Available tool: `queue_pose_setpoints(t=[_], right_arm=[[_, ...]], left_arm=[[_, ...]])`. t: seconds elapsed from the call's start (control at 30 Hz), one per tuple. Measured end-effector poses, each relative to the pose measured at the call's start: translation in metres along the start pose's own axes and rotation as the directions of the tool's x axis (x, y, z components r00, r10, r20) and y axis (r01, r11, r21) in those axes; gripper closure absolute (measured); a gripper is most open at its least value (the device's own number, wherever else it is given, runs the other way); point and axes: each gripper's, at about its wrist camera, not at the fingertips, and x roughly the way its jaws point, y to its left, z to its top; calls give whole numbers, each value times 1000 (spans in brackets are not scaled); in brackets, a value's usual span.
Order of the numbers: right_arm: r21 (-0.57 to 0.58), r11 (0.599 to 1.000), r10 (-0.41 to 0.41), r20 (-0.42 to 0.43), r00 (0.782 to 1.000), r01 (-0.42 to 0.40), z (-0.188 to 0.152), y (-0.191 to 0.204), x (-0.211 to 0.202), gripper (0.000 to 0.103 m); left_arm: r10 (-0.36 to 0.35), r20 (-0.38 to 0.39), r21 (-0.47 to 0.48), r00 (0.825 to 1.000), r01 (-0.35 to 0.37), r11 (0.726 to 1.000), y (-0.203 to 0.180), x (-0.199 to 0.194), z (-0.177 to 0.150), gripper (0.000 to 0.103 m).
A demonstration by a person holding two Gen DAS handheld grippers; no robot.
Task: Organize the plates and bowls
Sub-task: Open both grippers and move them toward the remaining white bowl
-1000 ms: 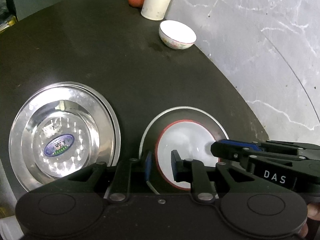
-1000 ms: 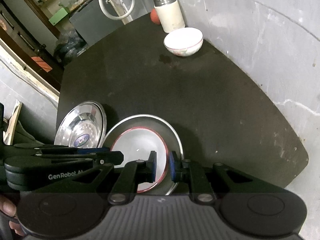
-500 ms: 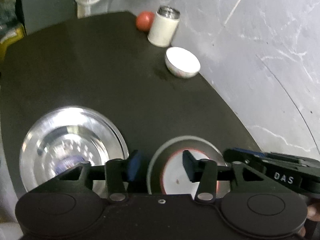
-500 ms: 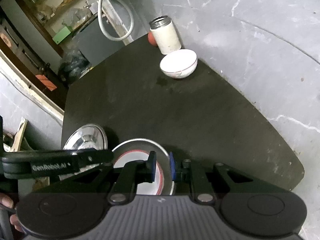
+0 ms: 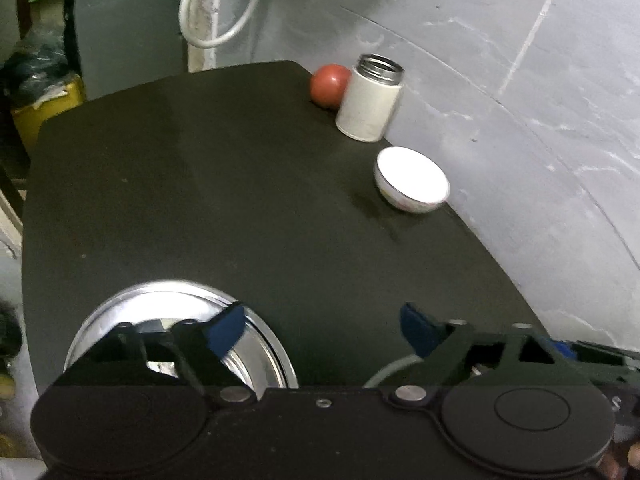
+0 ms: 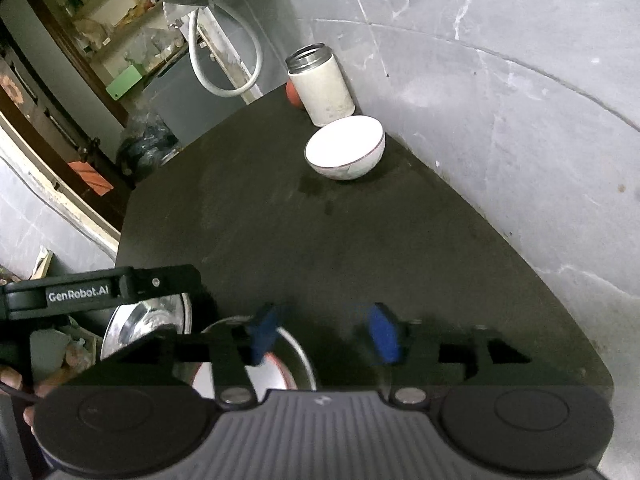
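Dark table [image 5: 248,208] against a grey marbled wall [image 5: 520,92], seen from both wrist views. Behind the far edge a grey cabinet [image 5: 132,36] with a white hose [image 5: 216,12] looped above it.

Near edge, left: steel plate [image 5: 176,300], shiny, lying flat, partly hidden by the left gripper body; also visible in the right view [image 6: 160,312]. Just right of it a second steel plate [image 6: 298,350] with a red-rimmed white plate [image 6: 268,372] sitting inside; the two steel plates are near each other, touching or not I cannot tell. In the left view only a sliver of that second rim shows [image 5: 390,368].

Far right, by the wall: white bowl [image 5: 412,184], upright, empty, also [image 6: 346,148]. Behind it a white flask [image 5: 370,98] with an open metal mouth, upright, close to the bowl. Tomato [image 5: 330,86] just beside the flask, far side; mostly hidden behind the flask in the right view.

Left gripper [image 5: 322,328]: fingers spread wide, blue pads, holding nothing, above the gap between the two steel plates. Blurred.

Right gripper [image 6: 324,334]: fingers apart, empty, left pad over the plate stack, right pad over bare table. Left gripper's arm shows at left in the right view, with a hand [image 6: 24,392] below it.
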Motion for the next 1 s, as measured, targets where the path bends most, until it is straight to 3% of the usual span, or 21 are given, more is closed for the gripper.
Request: queue_pose_setpoints(t=[0.1, 0.33, 0.5, 0.63, 0.83, 1.0], right_arm=[[14, 999, 30, 4, 1000, -30, 5, -5, 11, 25], [34, 998, 56, 40, 998, -57, 21, -12, 31, 1], [84, 995, 38, 95, 995, -46, 36, -19, 45, 0], [136, 990, 24, 138, 990, -43, 46, -20, 59, 0], [175, 983, 25, 162, 986, -54, 56, -20, 81, 1], [215, 976, -7, 193, 981, -35, 56, -26, 85, 2]], left_arm=[[65, 33, -11, 997, -65, 998, 0, 11, 9, 5], [87, 12, -38, 996, -87, 996, 2, 49, 48, 2], [109, 27, 9, 994, -109, 994, -7, 73, 71, 1], [81, 49, 88, 996, -85, 992, -15, 91, 89, 1], [79, 89, 201, 993, -96, 975, -24, 115, 110, 1], [28, 71, 279, 997, -47, 959, -25, 130, 122, 1]])
